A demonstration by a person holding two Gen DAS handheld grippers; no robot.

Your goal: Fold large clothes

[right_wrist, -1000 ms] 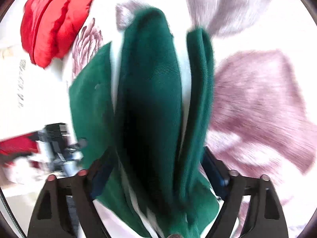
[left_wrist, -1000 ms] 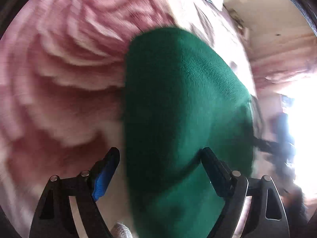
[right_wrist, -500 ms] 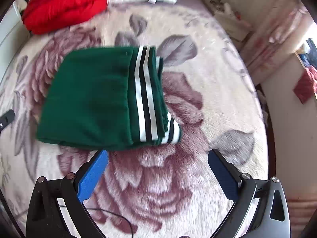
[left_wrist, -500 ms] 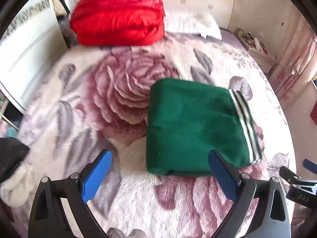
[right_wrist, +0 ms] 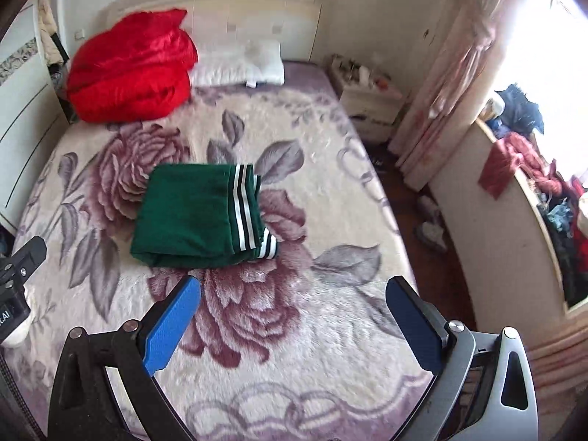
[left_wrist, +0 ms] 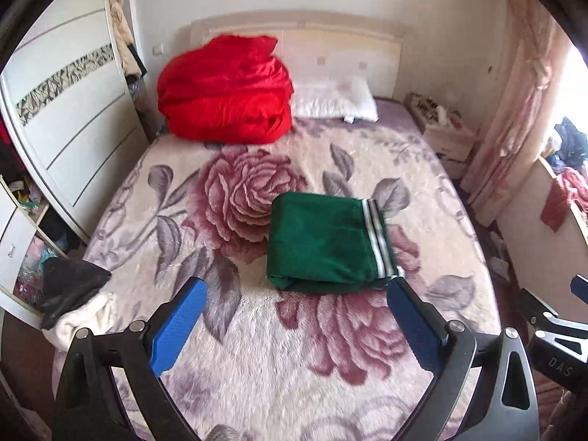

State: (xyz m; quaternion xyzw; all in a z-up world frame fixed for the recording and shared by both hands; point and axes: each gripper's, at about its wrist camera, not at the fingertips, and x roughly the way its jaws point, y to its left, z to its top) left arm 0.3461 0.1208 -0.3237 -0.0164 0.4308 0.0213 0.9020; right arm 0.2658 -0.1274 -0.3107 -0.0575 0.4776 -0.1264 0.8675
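A green garment [left_wrist: 323,240] with white and black stripes lies folded in a flat rectangle on the rose-patterned blanket [left_wrist: 257,349] of the bed; it also shows in the right wrist view [right_wrist: 198,217]. My left gripper [left_wrist: 294,294] is open and empty, held above the bed's near end, back from the garment. My right gripper [right_wrist: 294,294] is open and empty, also back from the garment and a little to its right. The right gripper's body shows at the right edge of the left wrist view [left_wrist: 551,334].
A red duvet [left_wrist: 224,92] and a white pillow [left_wrist: 334,103] lie at the head of the bed. A wardrobe [left_wrist: 62,110] stands left. A nightstand [right_wrist: 367,103], pink curtain [right_wrist: 452,73] and cluttered shelf [right_wrist: 544,198] stand right. Black and cream clothing [left_wrist: 70,294] lies at the bed's left edge.
A second ago both grippers were down at the green garment, close around it. Both have since pulled back and up, open and empty, and the garment lies folded on the bed.
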